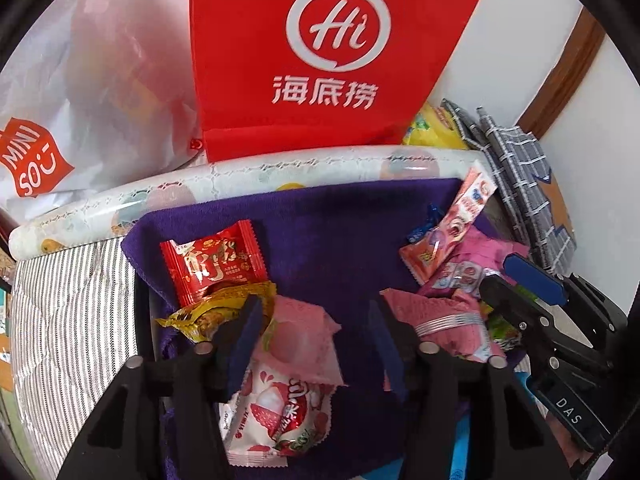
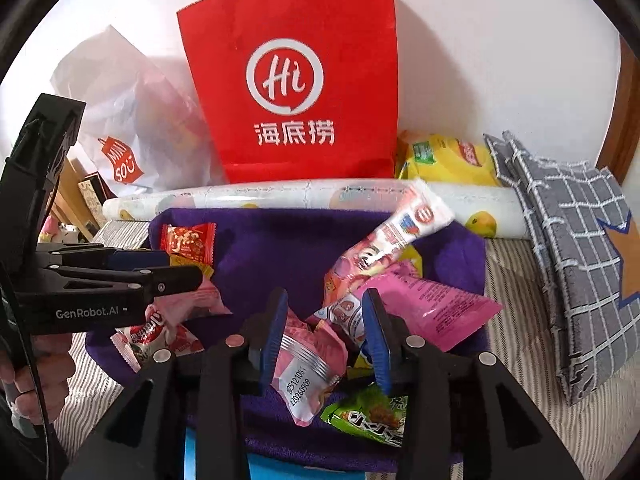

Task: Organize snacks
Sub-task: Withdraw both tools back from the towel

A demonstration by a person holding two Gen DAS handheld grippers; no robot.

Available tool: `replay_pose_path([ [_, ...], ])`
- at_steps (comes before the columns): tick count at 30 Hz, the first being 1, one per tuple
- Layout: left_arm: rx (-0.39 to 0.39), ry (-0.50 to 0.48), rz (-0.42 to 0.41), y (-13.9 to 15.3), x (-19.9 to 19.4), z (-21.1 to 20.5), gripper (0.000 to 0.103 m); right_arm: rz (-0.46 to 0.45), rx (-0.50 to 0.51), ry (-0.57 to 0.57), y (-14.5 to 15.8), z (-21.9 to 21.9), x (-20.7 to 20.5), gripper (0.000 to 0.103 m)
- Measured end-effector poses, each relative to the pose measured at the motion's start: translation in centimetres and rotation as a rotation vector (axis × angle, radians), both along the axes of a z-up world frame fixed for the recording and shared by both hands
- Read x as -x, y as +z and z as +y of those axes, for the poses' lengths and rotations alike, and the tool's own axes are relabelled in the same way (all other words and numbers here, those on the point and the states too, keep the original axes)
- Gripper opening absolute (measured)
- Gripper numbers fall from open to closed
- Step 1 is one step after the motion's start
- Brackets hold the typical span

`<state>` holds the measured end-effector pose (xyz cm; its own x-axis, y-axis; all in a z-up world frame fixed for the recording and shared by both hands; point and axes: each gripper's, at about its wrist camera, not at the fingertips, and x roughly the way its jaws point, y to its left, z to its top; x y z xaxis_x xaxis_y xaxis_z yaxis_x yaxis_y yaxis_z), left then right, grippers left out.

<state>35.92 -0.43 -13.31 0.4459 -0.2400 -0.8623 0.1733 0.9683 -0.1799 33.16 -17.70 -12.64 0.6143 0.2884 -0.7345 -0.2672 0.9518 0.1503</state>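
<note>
Snack packets lie on a purple cloth (image 1: 340, 232). My left gripper (image 1: 314, 308) stands open over a pink peach packet (image 1: 298, 340) and a lychee packet (image 1: 280, 412); only its left pad touches the peach packet. A red packet (image 1: 216, 264) and a gold packet (image 1: 200, 316) lie just left of it. My right gripper (image 2: 325, 296) is open too, with a pink date-stamped packet (image 2: 308, 360) loose between its blue pads. A long pink stick packet (image 2: 400, 232), a bright pink packet (image 2: 444, 304) and a green packet (image 2: 372, 416) lie around it.
A red paper bag (image 2: 296, 92) and a white plastic bag (image 2: 128, 120) stand against the wall behind a patterned roll (image 2: 280, 194). A yellow chip bag (image 2: 448, 156) and a folded grey checked cloth (image 2: 568, 240) sit at the right. A hand (image 2: 24, 380) holds the left gripper.
</note>
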Motion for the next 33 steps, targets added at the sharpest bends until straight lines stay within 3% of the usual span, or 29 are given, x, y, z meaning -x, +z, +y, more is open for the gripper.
replay_pose_path([
  [5,0.012,-0.016,-0.023,1.4,0.6,-0.4,0.069,-0.023,-0.017,-0.058,1.9,-0.9,0.9,0.052],
  [10,0.033,-0.014,-0.055,3.4,1.8,-0.5,0.080,-0.010,-0.038,-0.166,3.4,-2.6,2.3,0.057],
  [14,0.025,-0.013,-0.110,5.6,3.1,-1.1,0.085,-0.013,0.031,-0.244,5.1,-3.3,4.3,0.062],
  [19,0.001,-0.018,-0.183,8.7,5.5,-2.2,0.087,-0.008,0.076,-0.266,7.5,-3.9,7.2,0.072],
  [25,-0.006,-0.022,-0.239,11.5,10.4,-2.4,0.088,-0.025,0.103,-0.277,10.0,-4.6,11.9,0.072],
  [33,-0.038,0.040,-0.309,13.6,17.5,-1.3,0.088,-0.050,0.033,-0.292,11.8,-6.0,18.6,0.084],
])
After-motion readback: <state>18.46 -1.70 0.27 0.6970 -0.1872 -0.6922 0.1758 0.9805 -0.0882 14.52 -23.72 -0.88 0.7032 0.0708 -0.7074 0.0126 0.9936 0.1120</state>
